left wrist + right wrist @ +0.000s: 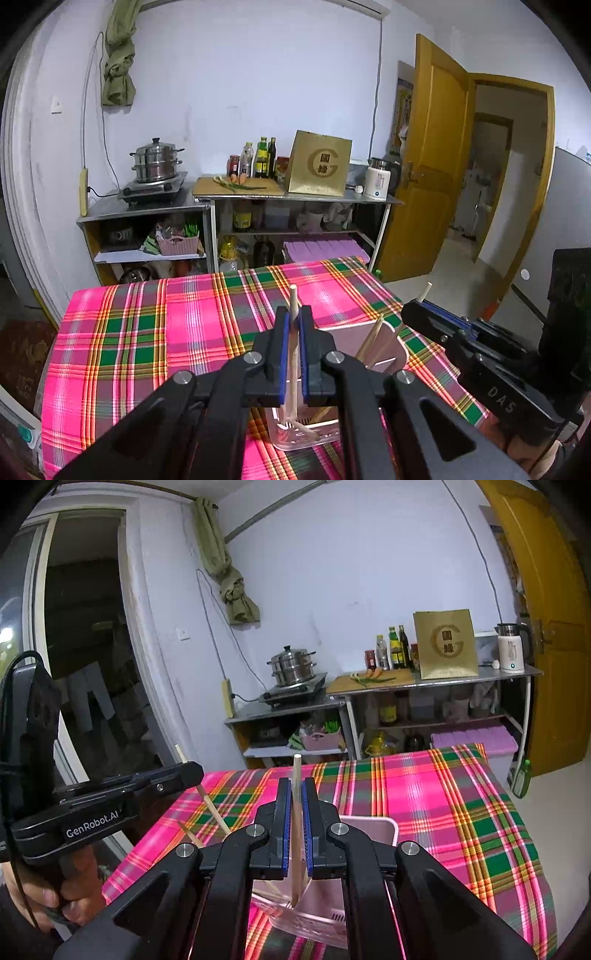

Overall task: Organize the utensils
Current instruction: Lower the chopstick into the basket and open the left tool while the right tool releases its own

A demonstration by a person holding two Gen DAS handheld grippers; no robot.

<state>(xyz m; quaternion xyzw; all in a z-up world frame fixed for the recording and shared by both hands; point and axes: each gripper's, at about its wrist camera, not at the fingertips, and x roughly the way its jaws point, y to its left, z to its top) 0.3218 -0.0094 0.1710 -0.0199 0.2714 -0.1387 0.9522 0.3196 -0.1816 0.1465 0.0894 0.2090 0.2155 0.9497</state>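
A pink utensil holder (384, 350) stands on the plaid-covered table, also in the right wrist view (373, 829), with several wooden chopsticks leaning inside. My left gripper (293, 321) is shut on an upright wooden chopstick (294, 306) whose lower end reaches into the holder. My right gripper (295, 794) is shut on another upright chopstick (296, 771), its lower end also inside the holder. The right gripper shows at the right of the left wrist view (417, 308). The left gripper shows at the left of the right wrist view (192, 770).
The table carries a pink and green plaid cloth (155, 332). Behind it stand metal shelves (147, 210) with a steamer pot (157, 160), bottles (260, 157), a cutting board and a white kettle (376, 182). A yellow door (432, 166) stands open at the right.
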